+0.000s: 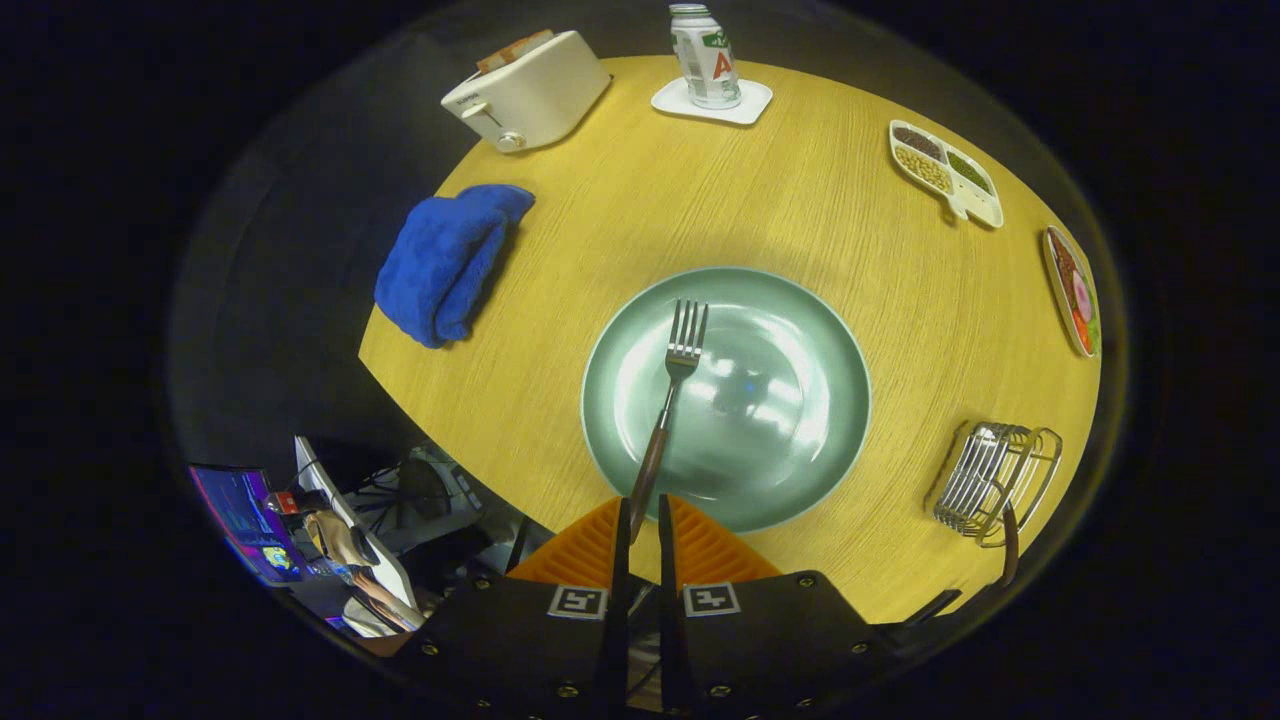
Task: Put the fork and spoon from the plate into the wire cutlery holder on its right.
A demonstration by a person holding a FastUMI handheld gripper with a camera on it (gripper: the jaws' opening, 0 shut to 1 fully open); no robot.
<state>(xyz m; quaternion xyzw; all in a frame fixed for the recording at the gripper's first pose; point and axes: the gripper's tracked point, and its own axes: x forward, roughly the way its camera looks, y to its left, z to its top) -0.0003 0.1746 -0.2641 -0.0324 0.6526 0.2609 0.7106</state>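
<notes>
**Fork gripped by its handle above the plate**

Gripper point(640, 515) with orange ribbed fingers point(585, 550) drawn nearly together, clamped on the brown wooden handle end of a steel-tined fork point(672, 385). Fork pointing straight ahead from the fingers, tines out over the middle of the round pale-green glazed plate point(800, 320); whether raised above the plate or touching it, not possible to tell. Plate seated on a round yellow wood-grain table point(820, 200), just ahead of the fingers.

Wire cutlery holder point(990, 480) of bright metal rods, to the right of the plate and apart from it, near the table's edge. A slim dark brown handle point(1010, 545) rising from the holder's near side, apparently belonging to a utensil already inside; head hidden, so not identifiable as the spoon with certainty.

Beyond the plate, on the far side of the table: cream-white toaster point(530, 95) with slices in its slot at far left; small bottle point(705, 55) standing upright on a white square coaster point(712, 102); white divided dish point(945, 170) of beans and seeds at far right. Oval dish point(1073, 290) of mixed food at the right edge, between the divided dish and the holder. Folded blue towel point(445, 260) at the table's left edge, well apart from the plate.
</notes>
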